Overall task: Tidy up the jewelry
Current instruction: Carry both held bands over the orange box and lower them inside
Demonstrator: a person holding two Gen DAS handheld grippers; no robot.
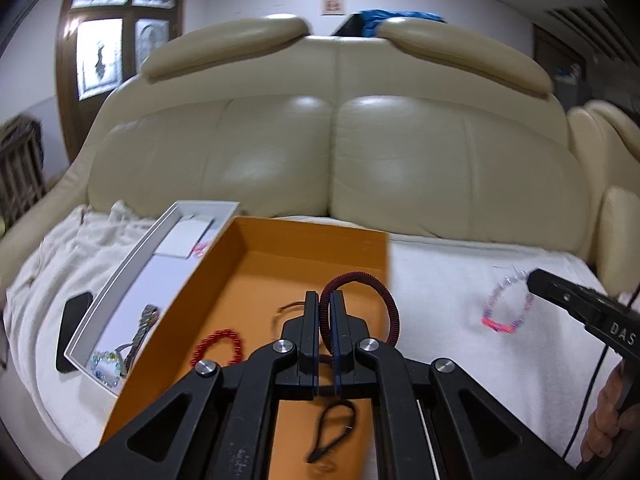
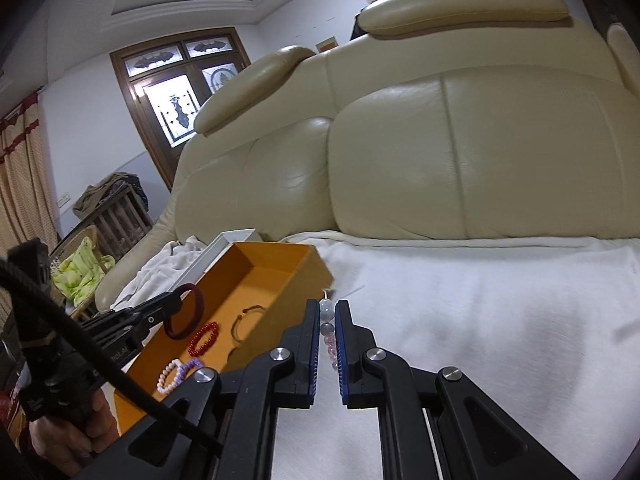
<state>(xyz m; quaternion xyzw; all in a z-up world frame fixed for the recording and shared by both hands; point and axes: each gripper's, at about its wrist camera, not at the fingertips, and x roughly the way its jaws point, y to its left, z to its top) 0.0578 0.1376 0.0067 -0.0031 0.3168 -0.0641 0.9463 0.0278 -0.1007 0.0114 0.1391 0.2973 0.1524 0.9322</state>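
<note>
1. Jewelry was split between 2 grips: the left gripper (image 1: 325,300) had its fingers pinched nearly together on a dark red coil band (image 1: 362,308), and the right gripper (image 2: 327,307) had its fingers clamped on a pale bead bracelet (image 2: 328,330).
2. The coil band hung as an open loop past and to the right of the left fingertips, over the floor of the orange box (image 1: 256,264), probably so it could be dropped in with the other pieces.
3. Below and left of those fingers, inside the box, lay a red bead bracelet (image 1: 218,346) and a thin bangle (image 1: 286,310); a black elastic (image 1: 334,430) lay under the fingers' base.
4. A white box (image 1: 132,280) touched the orange box's left wall and held a watch (image 1: 142,330) and a blue-green bead bracelet (image 1: 106,362), which suggested sorting by kind.
5. The pale bracelet was held edge-on between the right pads, above the white cloth (image 2: 480,300) and just right of the orange box, seemingly lifted for carrying across.
6. Its beads looked round and glossy, grey-blue near the fingertips, pink farther back.
7. In the left view it showed as a ring dangling from the right fingertips, with pink and violet stretches.
</note>
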